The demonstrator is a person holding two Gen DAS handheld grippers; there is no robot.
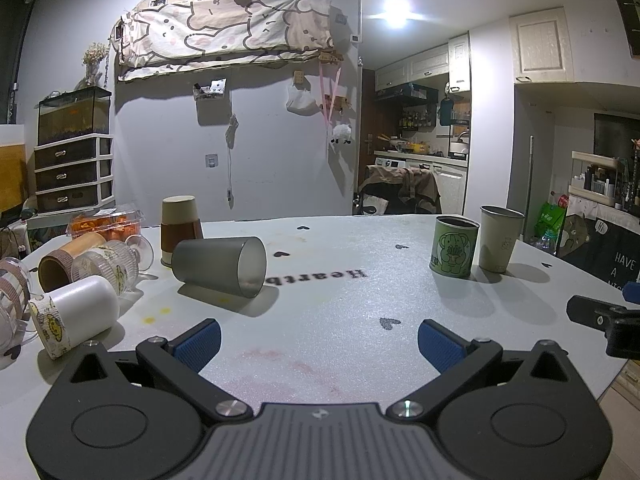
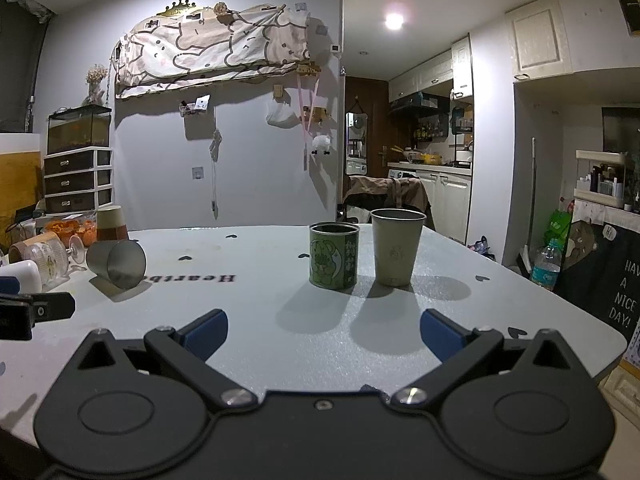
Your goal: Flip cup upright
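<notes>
A frosted grey cup (image 1: 220, 266) lies on its side on the bench (image 1: 340, 312), mouth facing the cameras, waiting to be righted. The left claw (image 1: 319, 342) and right claw (image 2: 323, 334) hover nearby, both spread apart and empty.

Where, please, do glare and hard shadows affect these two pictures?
Left wrist view: the ceiling lights flare into star-shaped streaks, and the grey cup lying on its side casts a shadow toward the camera. Right wrist view: milder glare at the top; the green tin and the beige cup throw long dark shadows toward the open right tongs.
</notes>
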